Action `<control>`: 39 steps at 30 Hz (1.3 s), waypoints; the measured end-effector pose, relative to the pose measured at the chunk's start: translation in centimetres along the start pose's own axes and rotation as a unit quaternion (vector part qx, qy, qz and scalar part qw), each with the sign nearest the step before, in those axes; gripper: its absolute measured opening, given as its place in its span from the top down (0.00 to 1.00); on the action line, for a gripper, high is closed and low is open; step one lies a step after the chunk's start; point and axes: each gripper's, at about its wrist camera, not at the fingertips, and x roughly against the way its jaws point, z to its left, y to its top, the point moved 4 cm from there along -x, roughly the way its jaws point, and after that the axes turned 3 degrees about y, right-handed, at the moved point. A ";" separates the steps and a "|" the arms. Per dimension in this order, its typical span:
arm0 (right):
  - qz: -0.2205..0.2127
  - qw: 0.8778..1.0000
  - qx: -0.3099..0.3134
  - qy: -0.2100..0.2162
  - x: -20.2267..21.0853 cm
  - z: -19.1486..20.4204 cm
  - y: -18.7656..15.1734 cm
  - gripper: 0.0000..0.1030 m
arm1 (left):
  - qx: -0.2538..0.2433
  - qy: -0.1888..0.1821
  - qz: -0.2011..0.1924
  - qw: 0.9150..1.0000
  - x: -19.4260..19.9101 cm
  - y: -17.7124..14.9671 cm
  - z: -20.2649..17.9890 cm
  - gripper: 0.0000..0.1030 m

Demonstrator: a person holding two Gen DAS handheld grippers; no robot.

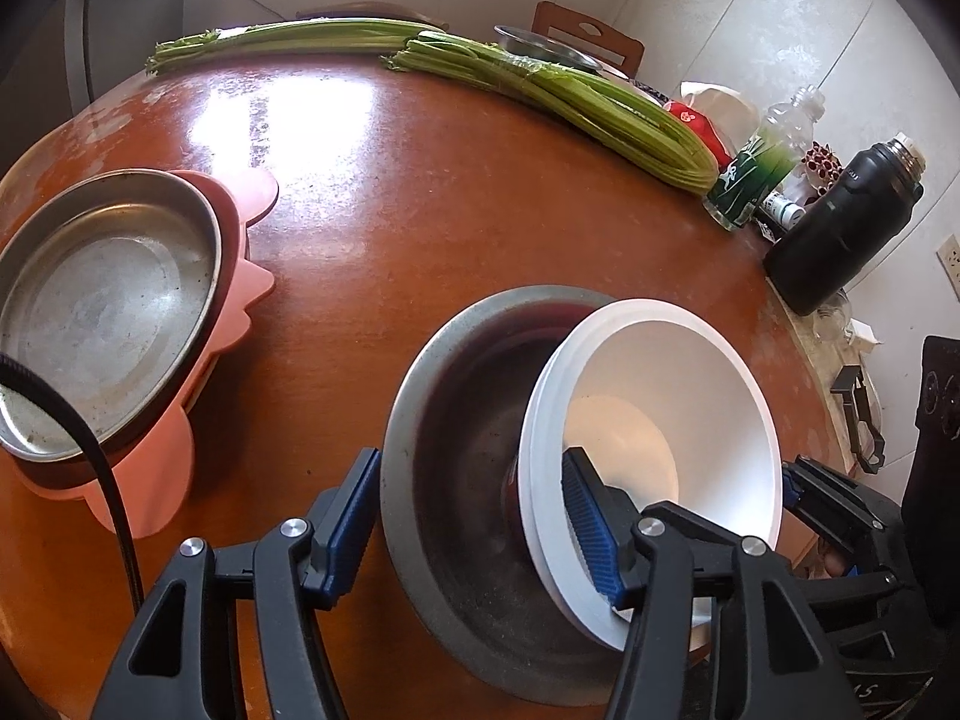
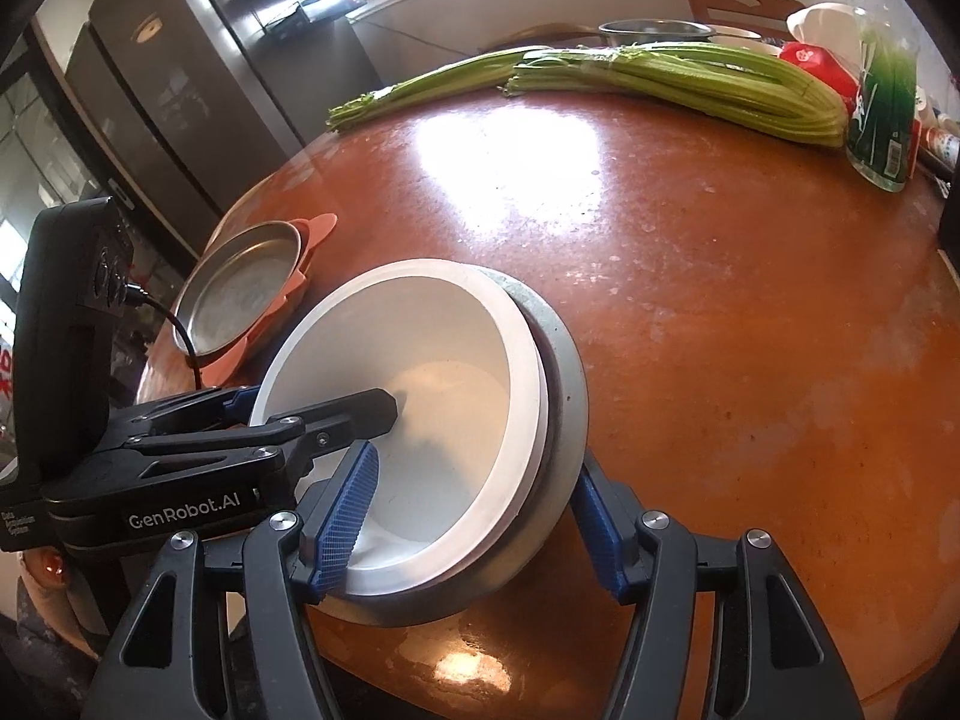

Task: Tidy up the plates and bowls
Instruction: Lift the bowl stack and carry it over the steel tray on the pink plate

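A steel bowl (image 1: pixel 462 420) (image 2: pixel 567 372) stands on the round brown table (image 1: pixel 420 198), near its front edge. Two nested white bowls (image 1: pixel 690 396) (image 2: pixel 450 348) lie tilted inside it. My left gripper (image 1: pixel 471 531) is open and straddles the bowls' walls, one pad outside the steel rim and the other inside the white bowl. My right gripper (image 2: pixel 474 525) is open on the opposite side, with its left pad inside the white bowl and its right pad just outside the steel rim. A steel plate (image 1: pixel 102 312) (image 2: pixel 246 294) rests on a pink plate (image 1: pixel 240 300) at the left.
Long celery bunches (image 1: pixel 600 102) lie across the far side of the table. A green-labelled bottle (image 1: pixel 750 174), a black flask (image 1: pixel 840 222) and small items crowd the right edge. Another steel bowl (image 1: pixel 540 45) sits at the back by a wooden chair (image 1: pixel 588 36).
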 end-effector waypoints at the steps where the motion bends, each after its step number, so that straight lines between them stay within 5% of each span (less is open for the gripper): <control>1: 0.000 1.000 -0.001 0.002 0.0 0.0 0.0 0.36 | 0.001 -0.003 0.000 1.000 0.0 0.0 0.0 0.43; 17: -0.013 1.000 0.003 0.016 1.0 -0.1 0.5 0.39 | -0.004 -0.022 -0.007 1.000 0.7 0.1 -1.0 0.47; 39: -0.035 0.997 0.068 0.017 2.3 6.2 4.8 0.39 | 0.021 -0.023 -0.061 0.998 6.5 2.4 2.6 0.47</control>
